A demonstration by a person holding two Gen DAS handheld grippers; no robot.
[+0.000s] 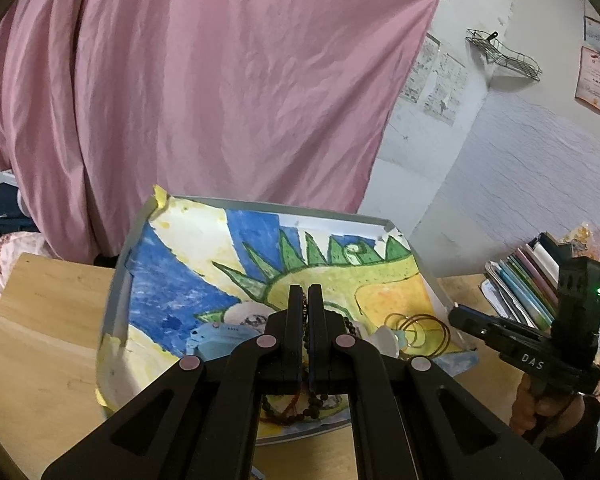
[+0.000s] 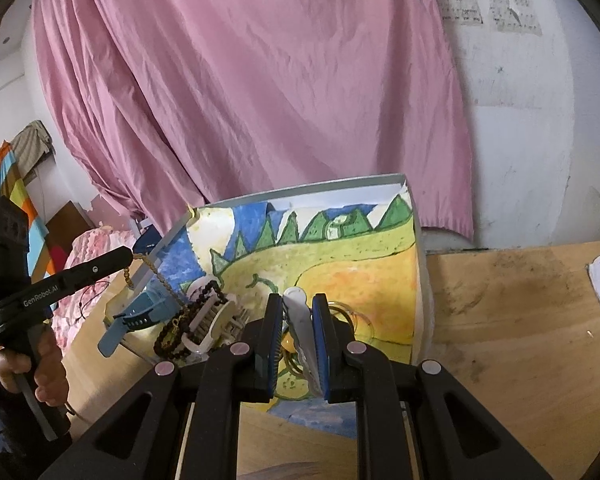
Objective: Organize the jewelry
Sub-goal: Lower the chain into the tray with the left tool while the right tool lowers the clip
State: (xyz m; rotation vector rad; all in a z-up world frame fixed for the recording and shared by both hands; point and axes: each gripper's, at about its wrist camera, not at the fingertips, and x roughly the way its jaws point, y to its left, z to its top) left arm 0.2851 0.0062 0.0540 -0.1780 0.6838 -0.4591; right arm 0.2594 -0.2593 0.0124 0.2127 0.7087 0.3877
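Chain (image 2: 156,276) hangs pinched in your left hand-held gripper (image 1: 305,300), draping onto the tray (image 1: 114,300). Your right hand-held gripper (image 2: 296,312) pinches a white clip (image 2: 300,320) over that tray. Bracelets (image 2: 180,328) and rings (image 1: 420,330) lie inside; the worktop (image 2: 500,312) carries it, a pink curtain (image 2: 260,80) behind.

The left gripper (image 1: 305,300) is clamped on a thin gold chain (image 1: 305,309) over the painted tray (image 1: 116,296) on the wooden table (image 1: 40,320); dark bead strands (image 1: 300,412) lie beneath at six o'clock; thin bangles (image 1: 420,330) at three o'clock; the right gripper (image 1: 460,316) beyond them; pink curtain (image 1: 220,80) at twelve.
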